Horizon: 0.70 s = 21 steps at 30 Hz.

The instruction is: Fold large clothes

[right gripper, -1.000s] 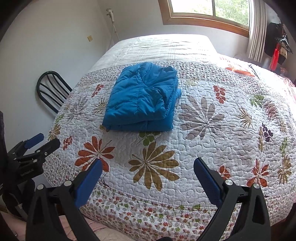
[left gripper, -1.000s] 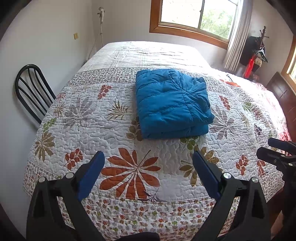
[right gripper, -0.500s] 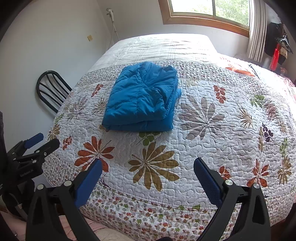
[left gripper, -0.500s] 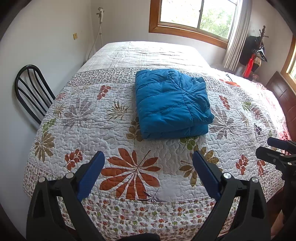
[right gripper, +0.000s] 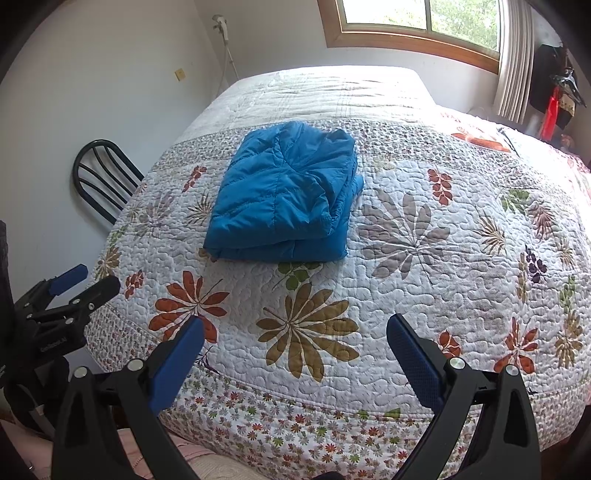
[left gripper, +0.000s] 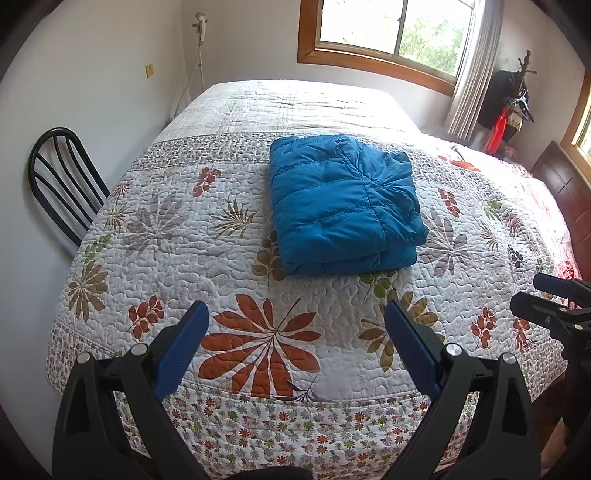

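Observation:
A blue puffer jacket lies folded into a thick rectangle on the floral quilt of the bed; the right wrist view shows the jacket left of centre. My left gripper hangs open over the near edge of the bed, well short of the jacket, with nothing between its blue pads. My right gripper is also open and empty, near the bed's front edge. Each view catches the other gripper at its side: the right one, the left one.
A black metal chair stands against the white wall left of the bed. A window with a curtain is behind the bed, and a coat rack with hanging items stands at the far right. A dark wooden headboard borders the right side.

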Available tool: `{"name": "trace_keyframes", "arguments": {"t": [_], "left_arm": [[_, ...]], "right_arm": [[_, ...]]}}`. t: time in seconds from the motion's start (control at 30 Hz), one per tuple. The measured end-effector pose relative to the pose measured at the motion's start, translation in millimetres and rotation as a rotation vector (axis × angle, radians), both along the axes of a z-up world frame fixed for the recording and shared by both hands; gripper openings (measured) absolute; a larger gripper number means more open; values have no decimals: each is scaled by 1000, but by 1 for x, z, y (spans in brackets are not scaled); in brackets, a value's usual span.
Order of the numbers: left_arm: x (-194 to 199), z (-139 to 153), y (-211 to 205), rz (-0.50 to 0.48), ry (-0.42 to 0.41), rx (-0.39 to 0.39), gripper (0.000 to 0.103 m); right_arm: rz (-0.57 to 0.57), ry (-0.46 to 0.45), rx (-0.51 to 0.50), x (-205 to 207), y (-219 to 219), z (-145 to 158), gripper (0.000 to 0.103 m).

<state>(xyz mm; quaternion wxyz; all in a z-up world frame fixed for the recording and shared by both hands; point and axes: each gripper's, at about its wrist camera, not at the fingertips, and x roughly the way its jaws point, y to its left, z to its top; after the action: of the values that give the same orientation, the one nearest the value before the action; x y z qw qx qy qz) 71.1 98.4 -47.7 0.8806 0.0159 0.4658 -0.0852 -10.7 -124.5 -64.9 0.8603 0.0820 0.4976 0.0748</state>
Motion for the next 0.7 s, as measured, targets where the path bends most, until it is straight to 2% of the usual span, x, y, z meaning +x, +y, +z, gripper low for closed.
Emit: {"name": "trace_keyframes", "arguments": {"t": [0.7], "left_arm": [[4,-3,0,-10,1,1,95]], "right_arm": [[3,10,3,3,-1,-4,99]]}}
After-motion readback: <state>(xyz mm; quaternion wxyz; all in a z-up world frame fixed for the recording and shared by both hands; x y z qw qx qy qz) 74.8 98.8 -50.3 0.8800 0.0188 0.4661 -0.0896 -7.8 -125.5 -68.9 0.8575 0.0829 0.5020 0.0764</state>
